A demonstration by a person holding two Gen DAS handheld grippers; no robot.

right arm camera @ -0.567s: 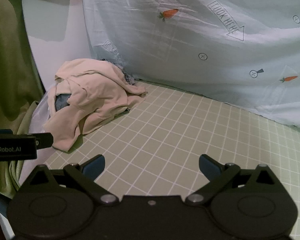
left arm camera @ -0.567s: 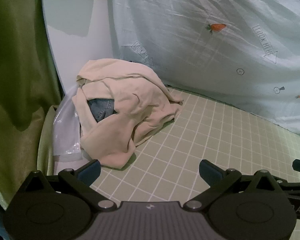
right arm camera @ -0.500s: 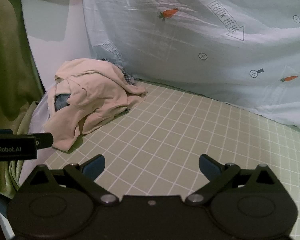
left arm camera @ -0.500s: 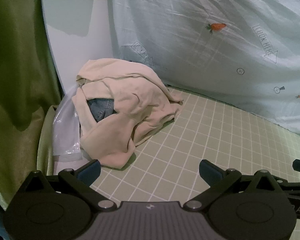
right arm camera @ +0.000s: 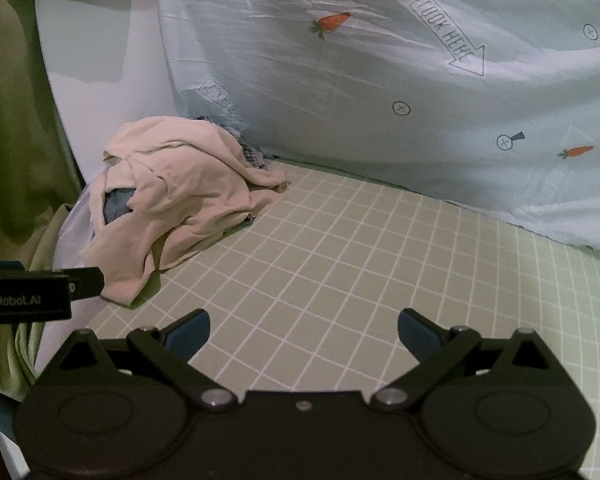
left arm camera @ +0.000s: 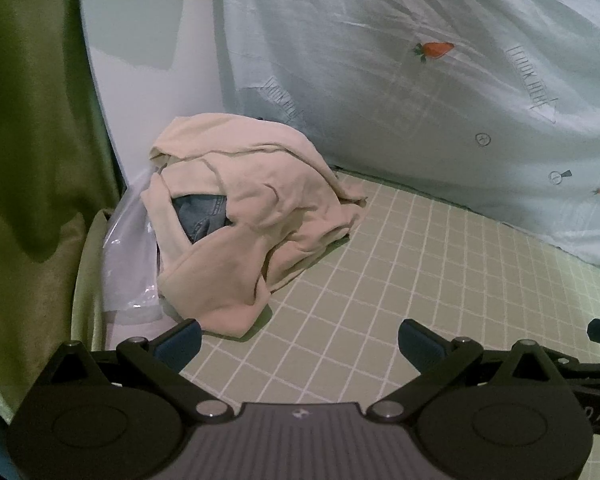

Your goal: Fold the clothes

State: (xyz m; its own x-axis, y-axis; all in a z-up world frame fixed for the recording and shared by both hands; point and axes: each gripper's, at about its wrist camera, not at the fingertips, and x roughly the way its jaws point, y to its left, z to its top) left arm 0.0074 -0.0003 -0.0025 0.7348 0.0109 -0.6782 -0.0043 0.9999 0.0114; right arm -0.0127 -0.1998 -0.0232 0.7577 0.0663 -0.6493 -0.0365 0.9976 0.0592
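Observation:
A crumpled pile of clothes sits at the far left corner of the green checked mat [left arm camera: 380, 280]. A beige garment [left arm camera: 252, 208] covers the pile, and blue denim [left arm camera: 200, 212] shows through a gap in it. In the right wrist view the same beige garment [right arm camera: 180, 200] lies left of centre, with a checked cloth [right arm camera: 252, 152] peeking out behind it. My left gripper [left arm camera: 298, 340] hovers open just short of the pile, nothing between its fingers. My right gripper [right arm camera: 302, 332] is open too, over bare mat to the right of the pile.
A pale blue sheet [left arm camera: 420, 80] printed with carrots hangs behind the mat. A green curtain [left arm camera: 28, 160] hangs at the left, and a clear plastic bag [left arm camera: 128, 256] lies beside the pile. The left gripper's body [right arm camera: 28, 292] juts in at the right view's left edge.

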